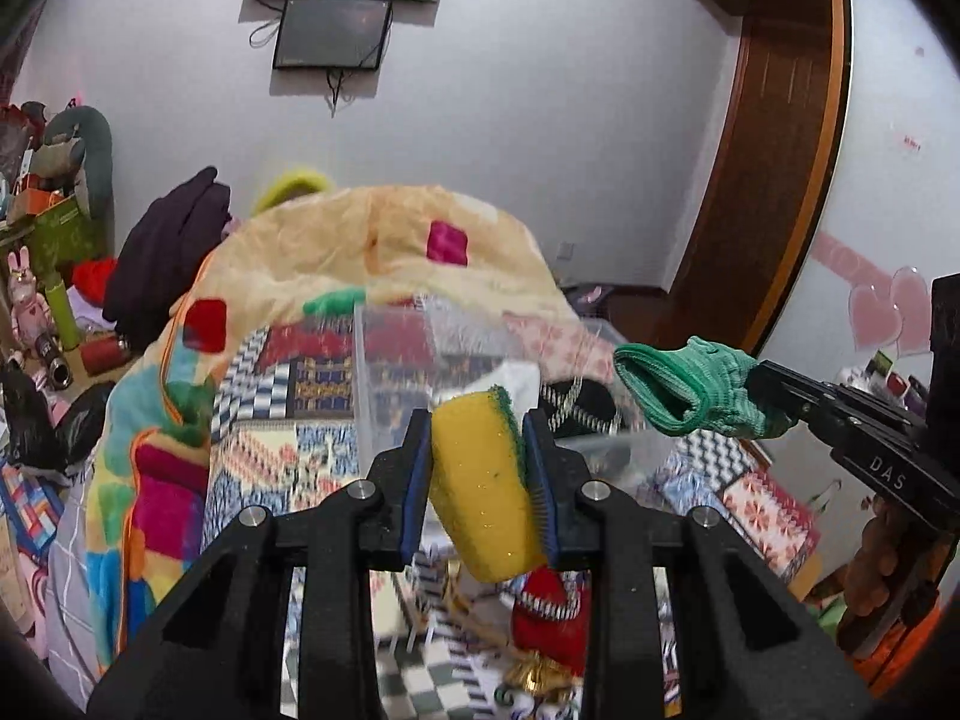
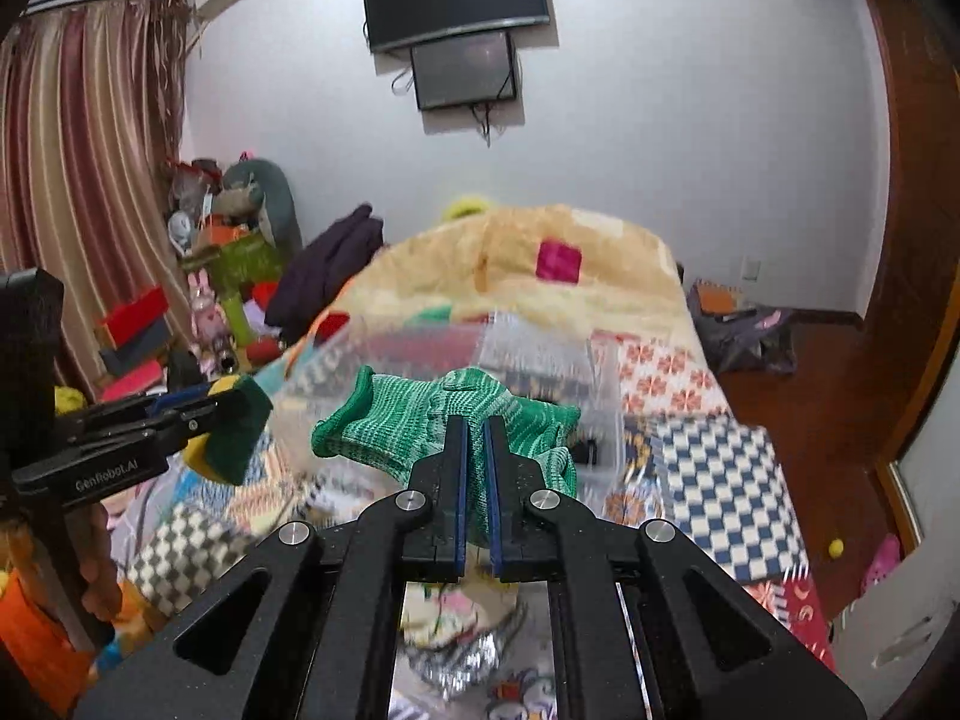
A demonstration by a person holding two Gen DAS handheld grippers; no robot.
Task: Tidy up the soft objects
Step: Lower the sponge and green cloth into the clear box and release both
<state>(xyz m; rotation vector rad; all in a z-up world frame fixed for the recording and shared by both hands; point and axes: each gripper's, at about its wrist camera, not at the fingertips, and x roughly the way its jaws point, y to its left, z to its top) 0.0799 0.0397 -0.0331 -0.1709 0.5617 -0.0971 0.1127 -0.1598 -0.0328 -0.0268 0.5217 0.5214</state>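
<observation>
My left gripper [image 1: 477, 420] is shut on a yellow sponge with a green scouring side [image 1: 480, 480] and holds it above the bed, in front of a clear plastic box [image 1: 396, 372]. My right gripper [image 2: 474, 420] is shut on a green knitted glove [image 2: 408, 420], also held in the air near the box [image 2: 540, 348]. In the left wrist view the right gripper [image 1: 762, 384] and glove [image 1: 684, 390] come in from the right. In the right wrist view the left gripper [image 2: 222, 402] and sponge [image 2: 231, 438] show at the left.
A patchwork bedspread [image 2: 708, 462] covers the bed, with a bunched colourful blanket [image 1: 360, 240] behind the box. A red hat with bells [image 1: 546, 618] lies below my left gripper. Dark clothing [image 1: 162, 258] and cluttered shelves [image 1: 54, 228] stand at the left. A wooden door [image 1: 774, 138] is at the right.
</observation>
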